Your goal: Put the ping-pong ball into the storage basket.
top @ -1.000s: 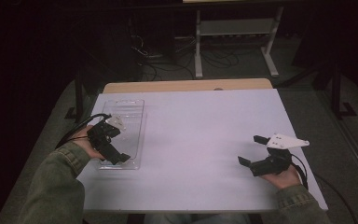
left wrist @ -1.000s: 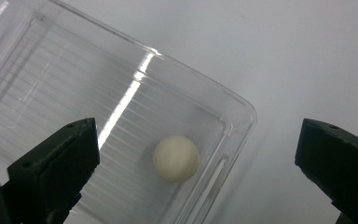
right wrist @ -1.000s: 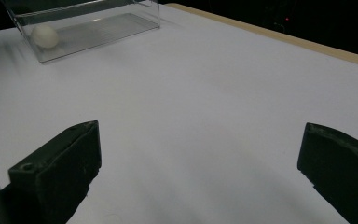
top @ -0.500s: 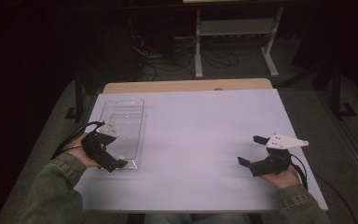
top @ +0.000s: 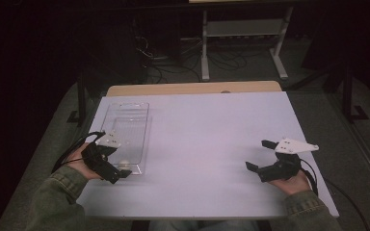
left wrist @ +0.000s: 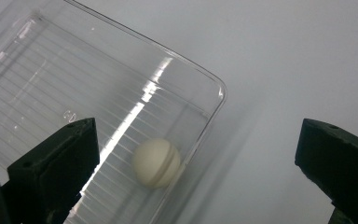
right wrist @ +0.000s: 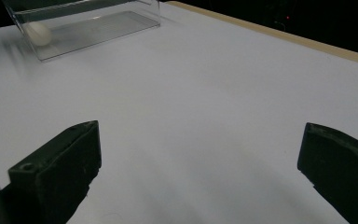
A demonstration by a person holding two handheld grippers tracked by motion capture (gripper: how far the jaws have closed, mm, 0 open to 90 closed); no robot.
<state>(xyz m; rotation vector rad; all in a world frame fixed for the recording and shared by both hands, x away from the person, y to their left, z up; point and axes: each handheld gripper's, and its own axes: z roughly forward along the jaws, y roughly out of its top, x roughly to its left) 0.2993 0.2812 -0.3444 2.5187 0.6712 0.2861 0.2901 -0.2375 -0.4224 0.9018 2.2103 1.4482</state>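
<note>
High view: left tool (top: 118, 174) at near end of clear tray (top: 125, 126), jaws spread wide, holding nothing; white ball (top: 124, 163) inside tray, at near end. Right tool (top: 259, 156) well apart on right side of white counter (top: 207, 144), jaws wide, empty.

Left gripper view: ball (left wrist: 156, 162) on ribbed tray floor, close against tray's corner wall (left wrist: 209, 116), between wide-set jaws, untouched.

Right gripper view: jaws wide over bare counter (right wrist: 205, 107); tray (right wrist: 88, 23) and ball (right wrist: 38, 32) far off.
</note>
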